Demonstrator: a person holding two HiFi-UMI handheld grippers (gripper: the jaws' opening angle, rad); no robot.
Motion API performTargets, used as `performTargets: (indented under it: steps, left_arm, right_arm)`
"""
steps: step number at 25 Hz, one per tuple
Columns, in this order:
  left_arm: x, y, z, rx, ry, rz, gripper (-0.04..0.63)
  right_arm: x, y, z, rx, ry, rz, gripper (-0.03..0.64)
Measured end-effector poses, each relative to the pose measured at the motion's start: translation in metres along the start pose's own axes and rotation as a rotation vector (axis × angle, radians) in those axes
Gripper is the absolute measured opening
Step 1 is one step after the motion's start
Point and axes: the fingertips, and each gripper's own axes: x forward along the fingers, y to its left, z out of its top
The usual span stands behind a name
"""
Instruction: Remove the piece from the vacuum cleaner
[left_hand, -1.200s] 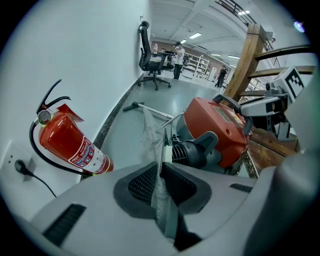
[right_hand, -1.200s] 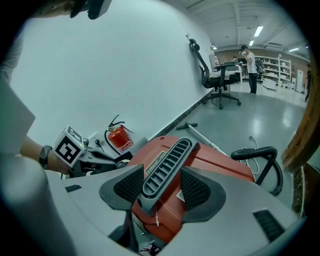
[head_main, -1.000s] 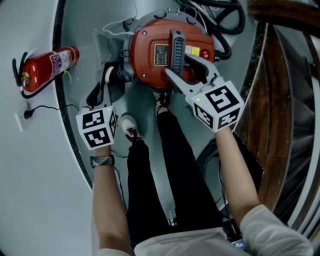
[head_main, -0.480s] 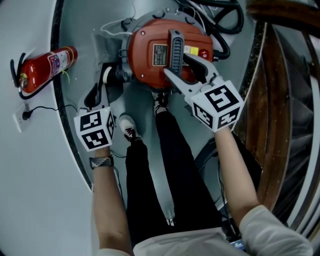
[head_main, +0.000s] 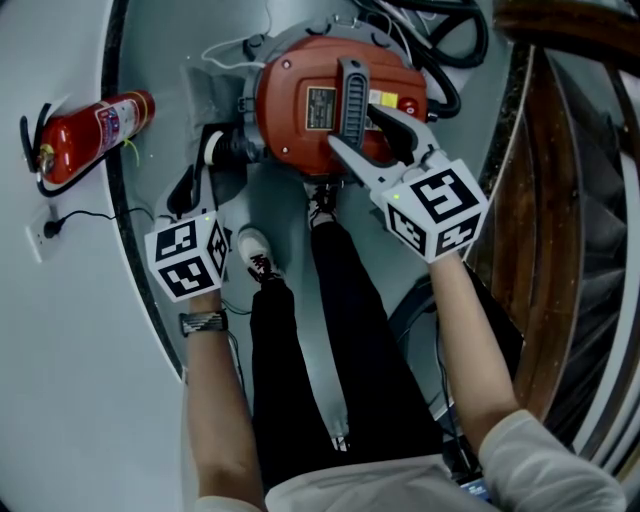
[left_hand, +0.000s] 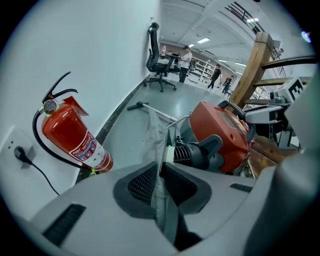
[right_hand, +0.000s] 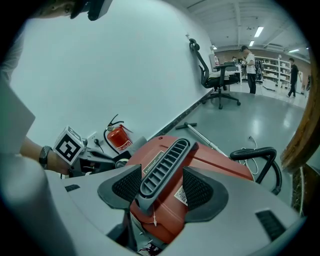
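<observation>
Standing over a round red vacuum cleaner (head_main: 300, 110) on the floor (head_main: 165, 50), a person's left gripper (left_hand: 159, 175) fingers pinch a thin pale sheet-like piece (left_hand: 154, 135) at its side, not clearly freed, while the right gripper's (right_hand: 161, 186) just-opening fingers straddle the grey ribbed handle (right_hand: 167, 160).

Vacuum cleaner (head_main: 300, 110), fire extinguisher (head_main: 95, 130) on floor (head_main: 170, 60)

Thin translucent sheet (left_hand: 152, 131) pinched in left gripper (left_hand: 161, 171) jaws; vacuum cleaner (left_hand: 220, 125) beyond.
</observation>
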Motion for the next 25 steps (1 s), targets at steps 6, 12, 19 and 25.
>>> performTargets:
  steps: [6,12,19,25]
  left_arm:
    - [0.0,0.002,-0.001,-0.062,-0.006,-0.012,0.049]
    - [0.0,0.001,-0.001,-0.009,0.0,-0.007,0.051]
    - [0.001,-0.002,0.009,0.085,0.002,-0.044,0.09]
    - [0.011,-0.007,0.024,0.119,0.014,-0.071,0.14]
  right_arm:
    - [0.0,0.0,0.0,-0.003,-0.003,-0.005,0.255]
    - [-0.001,0.001,0.001,-0.006,-0.02,-0.016,0.253]
    - [-0.003,-0.001,0.0,0.007,-0.038,-0.025,0.253]
    - [-0.001,0.0,0.001,0.009,-0.039,-0.021,0.253]
